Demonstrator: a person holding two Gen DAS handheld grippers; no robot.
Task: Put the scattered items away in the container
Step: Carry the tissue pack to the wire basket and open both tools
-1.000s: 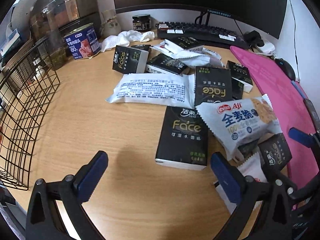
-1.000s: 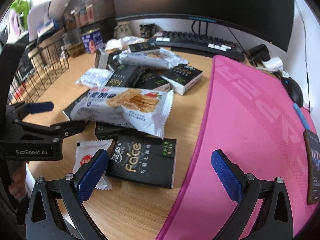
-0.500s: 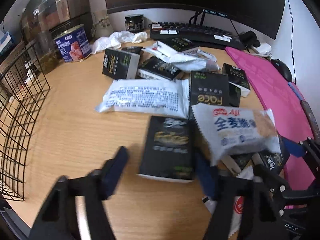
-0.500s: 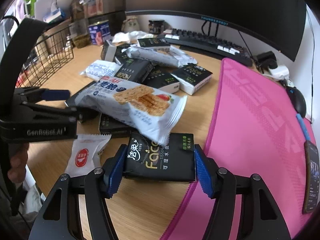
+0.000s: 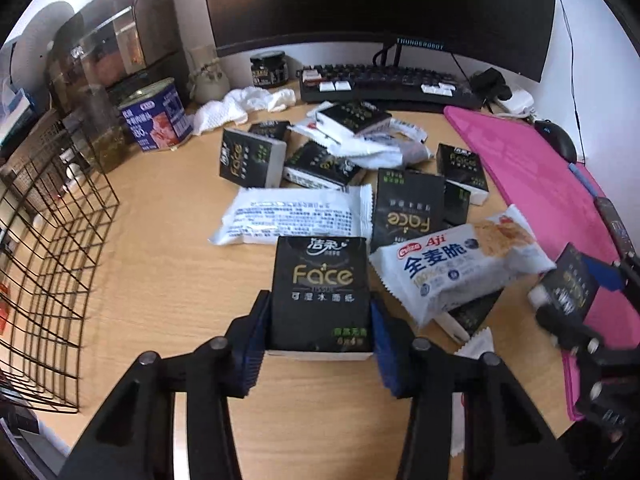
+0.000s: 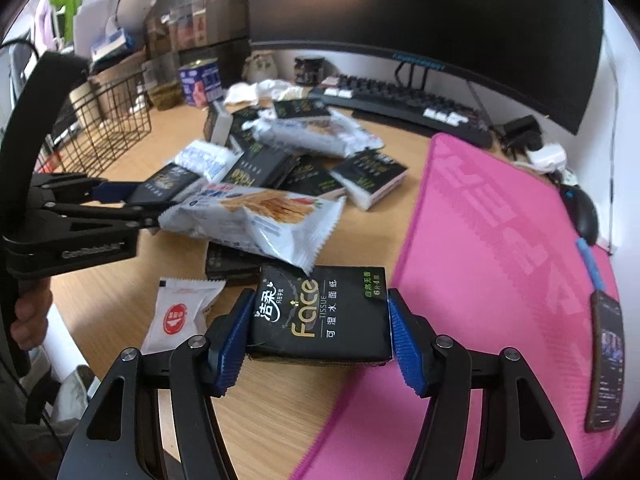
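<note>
My left gripper (image 5: 318, 304) is closing its jaws on a black "Face" tissue pack (image 5: 320, 276), with the blue pads against both of its sides, just above the wooden desk (image 5: 160, 288). My right gripper (image 6: 320, 300) is shut on another black tissue pack (image 6: 320, 320) at the edge of the pink mat (image 6: 500, 240). Between them lies a white cracker packet (image 5: 460, 264). Several more black tissue packs and a white printed packet (image 5: 292, 216) are scattered behind. The black wire basket (image 5: 52, 260) stands at the left of the desk.
A blue can (image 5: 154, 120), a jar and crumpled white tissue (image 5: 244, 108) sit at the back left. A keyboard (image 5: 392, 84) and a monitor line the back. A mouse (image 6: 586, 216) and a phone (image 6: 606, 360) lie on the mat's right side. A small red-and-white sachet (image 6: 180, 312) lies near the front edge.
Both grippers went from wide open to closed around their black tissue packs. The left gripper has risen a little with its pack.
</note>
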